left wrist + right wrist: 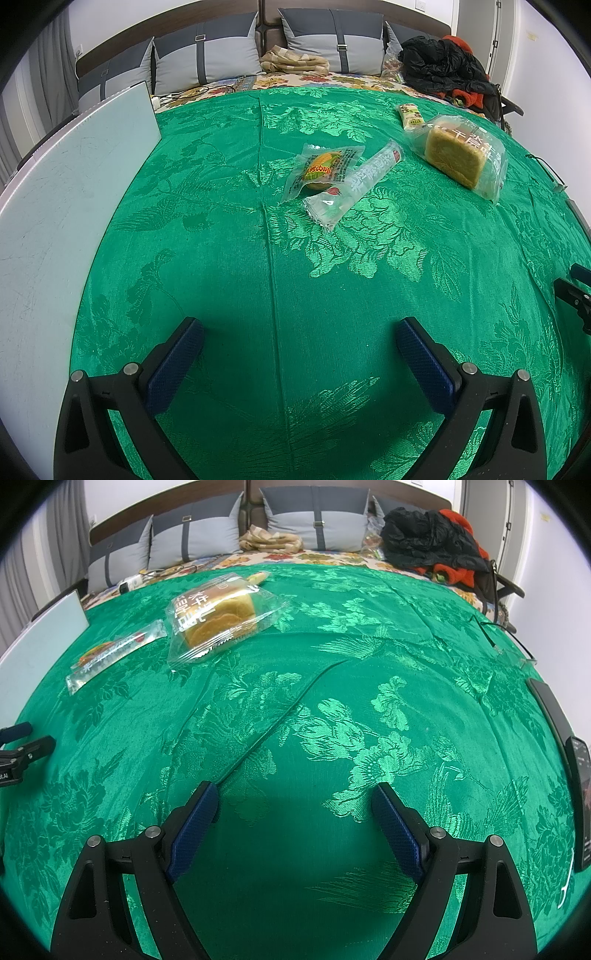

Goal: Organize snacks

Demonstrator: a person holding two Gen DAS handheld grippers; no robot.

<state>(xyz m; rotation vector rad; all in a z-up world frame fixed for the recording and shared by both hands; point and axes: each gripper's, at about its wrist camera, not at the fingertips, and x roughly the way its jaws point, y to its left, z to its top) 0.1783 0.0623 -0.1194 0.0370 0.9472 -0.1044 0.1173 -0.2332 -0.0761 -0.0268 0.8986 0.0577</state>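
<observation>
A green cloth covers the bench, with a bed and pillows behind it and a pale board along the left edge. The snacks lie in a loose group on the far half of the cloth: a bagged cake is biggest, then a long stick pack, a corn-print packet touching the stick's left side, and a small bar just beyond the cake. From the left hand-held gripper, spread wide and holding nothing, the stick and corn packet sit ahead and slightly right, the stick's long axis running diagonally from near-left to far-right. From the right hand-held gripper, also spread and empty, the cake lies ahead to the left and the stick farther left. No sorting looks begun. The left gripper seems nearer the stick and corn packet, the right better placed for the cake; either would need to turn to cross a pack's short width.
</observation>
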